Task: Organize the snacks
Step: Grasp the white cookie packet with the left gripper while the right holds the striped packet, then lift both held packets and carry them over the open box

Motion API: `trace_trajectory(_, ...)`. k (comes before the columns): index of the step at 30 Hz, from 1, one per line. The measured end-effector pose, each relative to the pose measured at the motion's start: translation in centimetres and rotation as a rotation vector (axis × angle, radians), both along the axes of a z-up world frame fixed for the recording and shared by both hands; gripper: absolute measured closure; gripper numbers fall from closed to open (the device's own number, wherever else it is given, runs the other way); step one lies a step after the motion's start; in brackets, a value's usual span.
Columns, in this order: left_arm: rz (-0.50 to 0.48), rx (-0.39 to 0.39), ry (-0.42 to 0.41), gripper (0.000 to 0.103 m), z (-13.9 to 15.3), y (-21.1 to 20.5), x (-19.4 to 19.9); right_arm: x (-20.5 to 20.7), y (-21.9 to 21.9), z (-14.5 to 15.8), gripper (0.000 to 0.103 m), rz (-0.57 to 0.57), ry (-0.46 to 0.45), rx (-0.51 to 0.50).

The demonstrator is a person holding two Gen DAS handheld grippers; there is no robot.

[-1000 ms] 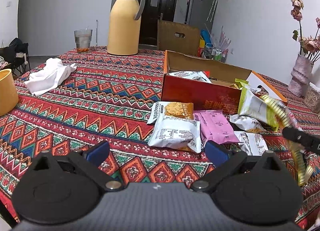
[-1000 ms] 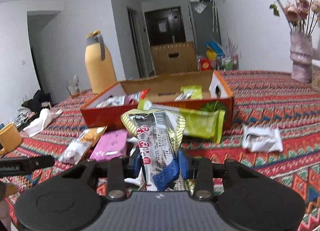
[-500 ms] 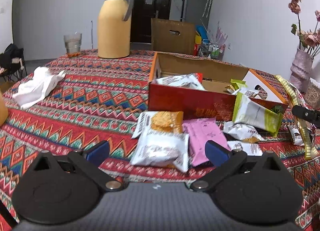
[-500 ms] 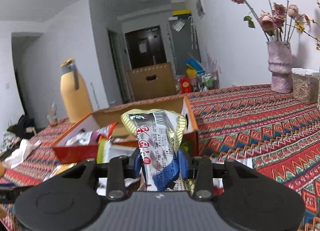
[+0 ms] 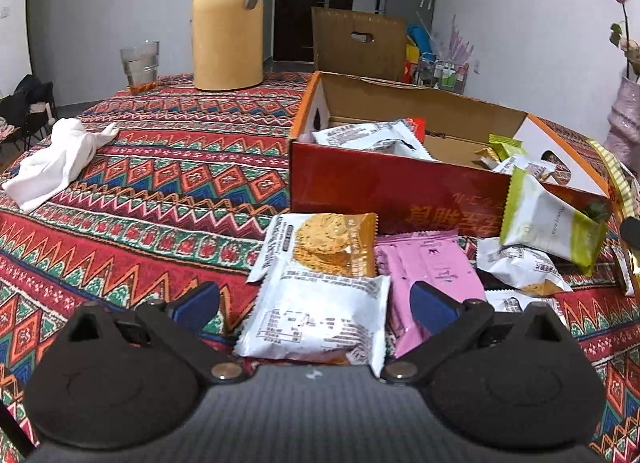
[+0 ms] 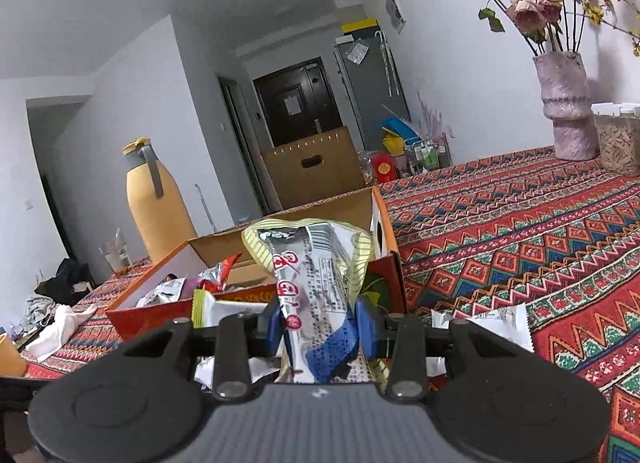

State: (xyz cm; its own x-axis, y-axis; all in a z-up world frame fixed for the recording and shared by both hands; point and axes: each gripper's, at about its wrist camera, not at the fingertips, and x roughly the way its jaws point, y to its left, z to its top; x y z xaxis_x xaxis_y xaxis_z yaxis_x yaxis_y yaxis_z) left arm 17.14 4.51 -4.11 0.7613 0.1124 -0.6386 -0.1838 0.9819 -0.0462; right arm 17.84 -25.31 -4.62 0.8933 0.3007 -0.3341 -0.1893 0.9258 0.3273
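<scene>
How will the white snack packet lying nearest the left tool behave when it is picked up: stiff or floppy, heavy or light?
The white snack packet is probably light: it looks puffy and lies loosely across the cookie packet. Its glossy film suggests it may slip between the pads. It will likely bend rather than stay rigid, like the wrapper sagging in the right tool.

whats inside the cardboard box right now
In the cardboard box, a white printed packet lies at the left end, with green and gold packets at the right. Its red front wall hides the bottom and anything lying lower.
</scene>
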Motion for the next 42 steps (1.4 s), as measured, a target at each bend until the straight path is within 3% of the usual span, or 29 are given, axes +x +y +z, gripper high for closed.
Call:
trace_trajectory(9, -0.006, -0.046, 0.025, 0.007, -0.5, 0.5, 0.1, -0.3, 0.1, 0.0, 0.066, 0.003, -0.007, 0.002)
trace_trajectory(15, -0.035, -0.095, 0.024, 0.023, -0.6, 0.8, 0.2, -0.3, 0.3, -0.1, 0.066, 0.002, -0.007, -0.004)
trace_trajectory(20, -0.047, -0.092, 0.020, 0.035, -0.7, 0.6, 0.2, -0.3, 0.4, -0.1, 0.066, 0.000, -0.004, -0.008)
trace_trajectory(42, -0.047, -0.023, -0.045, 0.041, -0.3, -0.3, -0.6, -0.5, 0.5, -0.1, 0.066, 0.004, -0.026, -0.007)
